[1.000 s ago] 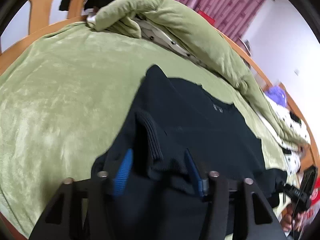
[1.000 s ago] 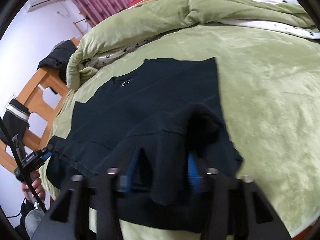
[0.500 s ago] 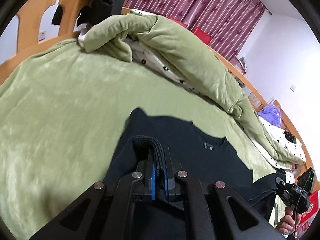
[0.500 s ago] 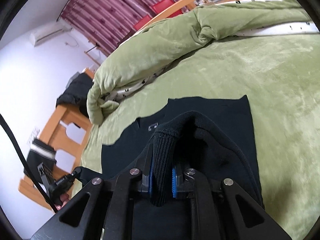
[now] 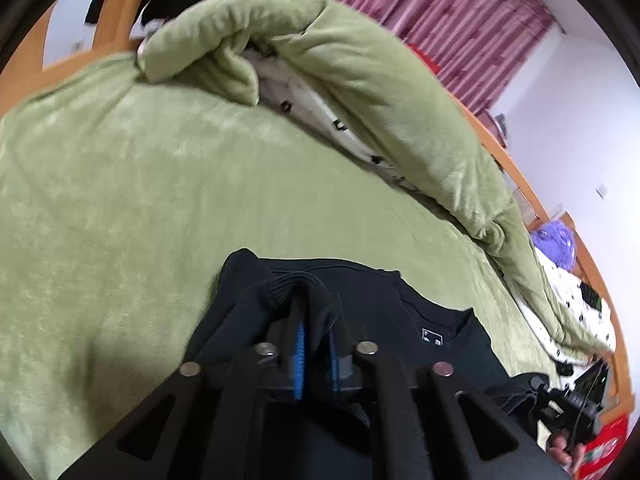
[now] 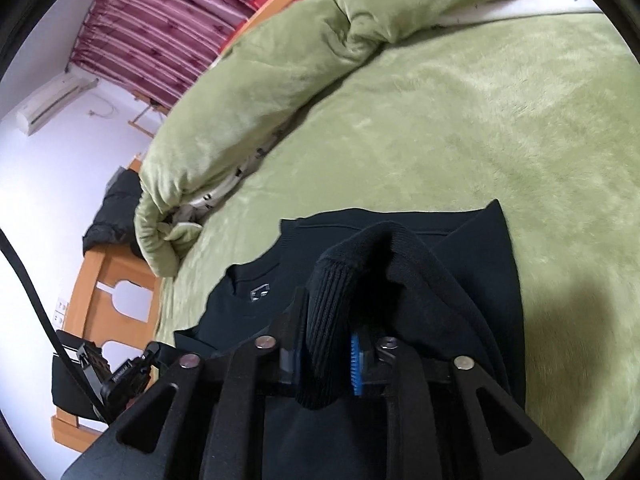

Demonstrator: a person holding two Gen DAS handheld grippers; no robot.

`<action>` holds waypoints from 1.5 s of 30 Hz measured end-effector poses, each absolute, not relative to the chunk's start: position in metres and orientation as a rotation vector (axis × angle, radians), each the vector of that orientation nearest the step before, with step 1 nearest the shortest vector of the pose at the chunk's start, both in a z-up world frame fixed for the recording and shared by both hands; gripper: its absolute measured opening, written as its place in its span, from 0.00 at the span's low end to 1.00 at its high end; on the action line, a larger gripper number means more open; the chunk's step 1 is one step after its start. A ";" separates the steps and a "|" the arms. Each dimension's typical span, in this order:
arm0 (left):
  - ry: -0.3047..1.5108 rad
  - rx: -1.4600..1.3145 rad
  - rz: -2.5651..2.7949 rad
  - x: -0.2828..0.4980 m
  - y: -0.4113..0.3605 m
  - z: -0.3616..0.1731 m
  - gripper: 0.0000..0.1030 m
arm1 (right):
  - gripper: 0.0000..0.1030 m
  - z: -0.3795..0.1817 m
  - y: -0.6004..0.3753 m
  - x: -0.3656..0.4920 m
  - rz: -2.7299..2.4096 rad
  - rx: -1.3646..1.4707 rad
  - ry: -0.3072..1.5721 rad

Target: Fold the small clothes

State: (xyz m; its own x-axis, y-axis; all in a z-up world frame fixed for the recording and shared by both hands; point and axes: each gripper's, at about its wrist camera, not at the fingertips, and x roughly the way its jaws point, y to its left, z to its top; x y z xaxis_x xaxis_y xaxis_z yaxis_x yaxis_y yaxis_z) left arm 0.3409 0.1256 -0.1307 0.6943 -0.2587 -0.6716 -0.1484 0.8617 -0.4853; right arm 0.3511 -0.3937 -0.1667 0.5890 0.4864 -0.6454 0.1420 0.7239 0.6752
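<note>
A black sweater [image 5: 420, 304] lies on a green plush blanket [image 5: 120, 184] that covers the bed, and in both views it fills the lower middle of the frame, with its neck opening and a small white label turned up toward the camera. In the left wrist view the left gripper [image 5: 314, 344] is at the bottom centre, and its two blue pads stand close together with a ribbed black edge of the sweater folded between them; the jaws are opening a little, but the cloth is still pressed between the pads and rises above them in a small arch. In the right wrist view the right gripper [image 6: 328, 354] is also at the bottom centre, and a thick ribbed cuff [image 6: 332, 308] of the sweater hangs down between its pads; these jaws are opening too, and the blue pad on the right side still touches the cuff. The part of the sweater held by each gripper is lifted over the flat body of the garment. Behind the sweater, a rolled green duvet [image 5: 360, 92] with a white spotted lining crosses the upper part of both frames. A dark red curtain [image 6: 160, 28] is in the upper left of the right wrist view, and an orange wooden bed frame [image 6: 100, 276] is at its left edge.
</note>
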 end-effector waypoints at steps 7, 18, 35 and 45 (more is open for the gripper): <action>0.807 -0.587 -0.050 0.350 0.133 -0.137 0.39 | 0.26 -0.181 -0.389 0.369 0.219 0.699 0.969; 0.807 -0.457 -0.047 0.333 0.127 -0.134 0.51 | 0.52 -0.147 -0.382 0.343 0.287 0.566 0.919; 0.873 -0.273 0.077 0.347 0.117 -0.166 0.51 | 0.46 -0.188 -0.369 0.347 0.065 0.229 0.956; 0.894 -0.277 0.095 0.341 0.120 -0.188 0.51 | 0.03 -0.214 -0.401 0.346 -0.026 0.368 0.946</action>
State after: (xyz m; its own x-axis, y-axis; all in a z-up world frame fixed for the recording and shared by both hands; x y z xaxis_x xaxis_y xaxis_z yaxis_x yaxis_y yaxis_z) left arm 0.3409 0.1204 -0.1877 0.6245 -0.0333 -0.7803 -0.1971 0.9600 -0.1987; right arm 0.3463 -0.4013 -0.2144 0.5894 0.1376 -0.7960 0.1813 0.9377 0.2963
